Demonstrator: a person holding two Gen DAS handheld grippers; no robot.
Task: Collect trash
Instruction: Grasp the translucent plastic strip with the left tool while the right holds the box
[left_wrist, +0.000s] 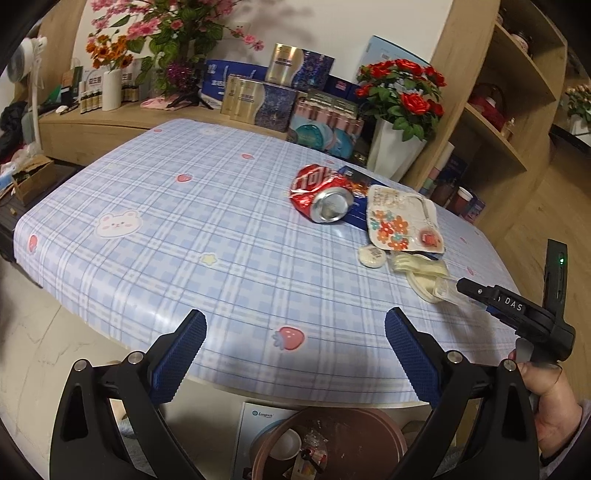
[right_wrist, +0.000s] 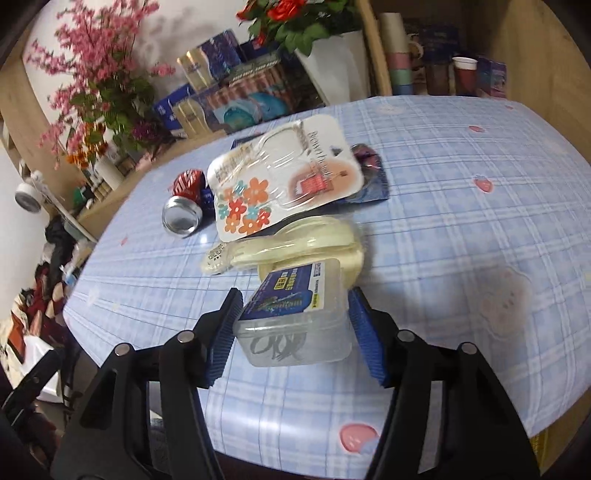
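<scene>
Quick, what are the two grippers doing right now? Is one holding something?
Left gripper: open, holding nothing.
Right gripper: around the clear plastic box; a firm squeeze cannot be told.

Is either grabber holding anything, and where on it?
The right gripper has its blue pads on the two sides of the clear plastic box, near its front end. The left gripper is open, holding nothing.
</scene>
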